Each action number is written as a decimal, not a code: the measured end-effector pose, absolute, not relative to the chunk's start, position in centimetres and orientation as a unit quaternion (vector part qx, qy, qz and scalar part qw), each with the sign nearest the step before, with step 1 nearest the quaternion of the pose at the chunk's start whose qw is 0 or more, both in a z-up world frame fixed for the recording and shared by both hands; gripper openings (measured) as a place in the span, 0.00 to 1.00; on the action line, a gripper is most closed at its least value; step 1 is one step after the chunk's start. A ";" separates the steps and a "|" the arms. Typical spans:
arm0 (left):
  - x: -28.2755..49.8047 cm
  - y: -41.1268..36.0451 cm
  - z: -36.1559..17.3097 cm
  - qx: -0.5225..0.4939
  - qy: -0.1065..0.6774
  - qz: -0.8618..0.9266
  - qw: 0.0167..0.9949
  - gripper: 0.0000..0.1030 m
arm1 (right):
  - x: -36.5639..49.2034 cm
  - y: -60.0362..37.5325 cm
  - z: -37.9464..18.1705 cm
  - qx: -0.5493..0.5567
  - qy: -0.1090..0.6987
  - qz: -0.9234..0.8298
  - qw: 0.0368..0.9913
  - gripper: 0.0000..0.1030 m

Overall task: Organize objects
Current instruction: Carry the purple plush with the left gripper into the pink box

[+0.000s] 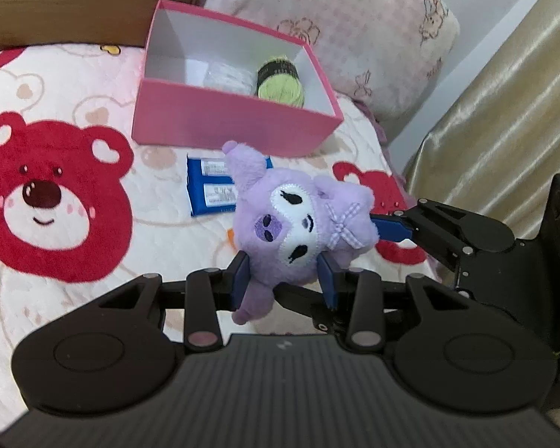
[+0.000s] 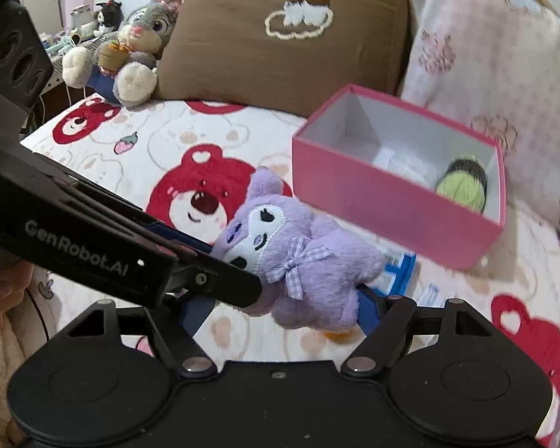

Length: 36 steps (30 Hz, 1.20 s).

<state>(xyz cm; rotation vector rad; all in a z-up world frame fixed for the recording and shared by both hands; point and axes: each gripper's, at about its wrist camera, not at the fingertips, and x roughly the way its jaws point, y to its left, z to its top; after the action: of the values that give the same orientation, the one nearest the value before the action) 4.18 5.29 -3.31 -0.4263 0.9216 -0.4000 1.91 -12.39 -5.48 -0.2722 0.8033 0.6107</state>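
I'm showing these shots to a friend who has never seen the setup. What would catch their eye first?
The purple plush toy, held up over the bear-print bedspread, with the left gripper clamped on its lower part and the right gripper at its side. Behind it sits an open pink box with a green yarn ball inside. A blue packet lies on the bedspread before the box.
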 end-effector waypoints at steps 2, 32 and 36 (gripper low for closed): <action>4.5 5.7 -2.3 -0.201 0.431 -0.189 0.859 0.36 | 2.5 -12.3 -4.6 -0.131 0.378 0.296 0.867 0.78; 16.7 4.3 3.1 -0.194 0.384 -0.154 0.890 0.40 | 15.4 -13.5 1.4 -0.160 0.351 0.288 0.877 0.74; 20.7 4.1 2.2 -0.202 0.405 -0.150 0.879 0.40 | 18.9 -13.9 0.0 -0.128 0.369 0.281 0.877 0.74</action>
<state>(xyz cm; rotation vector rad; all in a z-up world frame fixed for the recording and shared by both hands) 20.73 4.10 2.18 -0.4216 0.8441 -0.3120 18.86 -13.89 -0.01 -0.2677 0.7690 0.5863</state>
